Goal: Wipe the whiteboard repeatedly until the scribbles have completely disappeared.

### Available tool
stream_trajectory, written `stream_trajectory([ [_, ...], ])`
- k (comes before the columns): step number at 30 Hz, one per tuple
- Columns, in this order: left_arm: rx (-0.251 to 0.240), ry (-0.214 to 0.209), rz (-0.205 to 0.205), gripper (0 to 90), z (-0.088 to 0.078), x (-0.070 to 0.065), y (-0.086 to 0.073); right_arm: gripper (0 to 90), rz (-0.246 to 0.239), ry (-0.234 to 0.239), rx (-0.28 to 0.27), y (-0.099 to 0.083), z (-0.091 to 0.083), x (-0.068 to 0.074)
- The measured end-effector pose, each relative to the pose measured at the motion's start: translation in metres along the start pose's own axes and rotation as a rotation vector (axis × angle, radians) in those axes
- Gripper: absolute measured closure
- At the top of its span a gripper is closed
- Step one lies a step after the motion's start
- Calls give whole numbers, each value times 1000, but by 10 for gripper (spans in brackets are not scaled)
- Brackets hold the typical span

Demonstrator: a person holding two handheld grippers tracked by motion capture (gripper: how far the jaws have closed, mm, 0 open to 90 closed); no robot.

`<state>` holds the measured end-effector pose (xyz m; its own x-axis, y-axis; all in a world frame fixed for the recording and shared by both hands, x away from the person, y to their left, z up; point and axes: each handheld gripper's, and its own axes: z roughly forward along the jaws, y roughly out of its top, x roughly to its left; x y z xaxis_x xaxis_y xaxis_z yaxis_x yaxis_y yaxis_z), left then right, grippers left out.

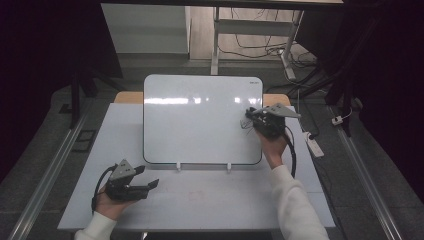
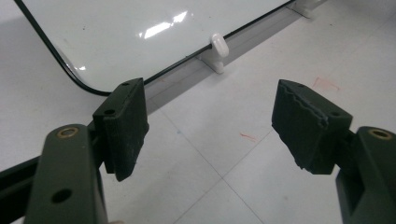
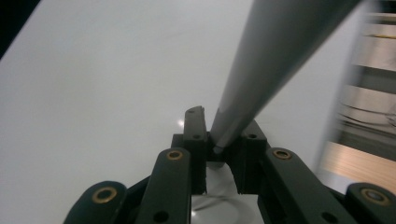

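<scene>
left gripper (image 1: 150,184): black two-jaw thing, boxy body, grey three-cornered plate on top
right gripper (image 1: 248,118): same build, black with the same grey plate
jaws: dark greenish-black arms, chunky flat blocks at the tips, small holes drilled in them
pads (image 2: 306,126): black rubbery blocks, pretty chewed up along the edges
pivots: brass-coloured rings at the arm joints
cables: a black one looping off the back of each gripper
sleeves (image 1: 295,205): white long sleeves on both arms

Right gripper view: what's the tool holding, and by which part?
The right tool is shut on a grey marker-like stick, clamped at its near end, over the whiteboard. The left tool holds nothing.
</scene>
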<state>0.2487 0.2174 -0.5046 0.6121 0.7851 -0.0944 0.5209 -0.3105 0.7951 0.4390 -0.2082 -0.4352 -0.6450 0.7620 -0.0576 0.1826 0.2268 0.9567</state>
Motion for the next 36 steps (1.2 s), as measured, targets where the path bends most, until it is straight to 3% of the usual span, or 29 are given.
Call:
stream_trajectory([
  [1,2,1,-1,277,0,1,0,780,-89,42,36,-3,6,17],
  [3,4,1,-1,277,1,0,0,780,-104,39,40,-1,6,16],
  [4,5,1,1,277,0,0,-1,780,-10,-11,-4,1,1,2],
  [5,4,1,4,277,0,-1,0,780,-10,-11,-4,1,1,2],
  [6,3,0,7,277,0,-1,0,780,35,-32,-25,1,0,-5],
  [7,1,0,8,277,0,-2,0,780,49,-30,-29,0,0,-6],
  [8,1,1,7,277,-1,-1,0,780,18,-28,-16,0,0,-1],
  [10,5,1,2,277,0,0,0,780,-67,37,30,-4,3,15],
  [11,7,1,2,277,1,0,0,780,-131,33,52,-5,2,17],
  [12,6,1,4,277,1,0,0,780,-131,33,52,-5,2,17],
  [15,0,2,8,277,-1,-2,-1,780,-7,-68,-12,-3,-10,-10],
  [16,-1,2,7,277,-1,-2,0,780,33,-63,-23,-5,-12,-14],
  [17,-1,2,6,277,-1,-2,0,780,-19,-28,10,-9,-12,-3],
  [18,2,2,3,277,0,-1,0,780,-19,-28,10,-9,-12,-3],
  [19,5,2,3,277,1,0,0,780,-111,18,43,-14,-10,10],
  [21,8,3,6,277,2,-1,0,780,-127,18,51,-13,-11,8],
  [23,9,1,10,277,1,-3,0,780,-36,-55,7,-8,-16,-10],
  [25,5,0,12,277,1,-4,1,780,33,-80,-23,-5,-18,-21],
  [26,3,1,12,277,1,-3,1,780,14,-78,-15,-6,-16,-16],
  [29,8,1,3,277,2,-1,0,780,-127,31,55,-12,-6,14],
  [30,10,0,4,277,2,-1,0,780,-172,21,64,-13,-6,19],
  [31,10,0,4,277,2,-2,0,780,-107,0,37,-8,-8,7],
  [32,10,0,8,277,2,-2,0,780,-107,0,37,-8,-8,7],
  [34,4,0,9,277,1,-3,0,780,-14,-55,-8,-5,-11,-10],
  [35,2,-1,9,277,0,-3,0,780,7,-53,-13,-5,-11,-11],
  [36,1,0,7,277,0,-2,0,780,-13,-48,-3,-6,-10,-5],
])
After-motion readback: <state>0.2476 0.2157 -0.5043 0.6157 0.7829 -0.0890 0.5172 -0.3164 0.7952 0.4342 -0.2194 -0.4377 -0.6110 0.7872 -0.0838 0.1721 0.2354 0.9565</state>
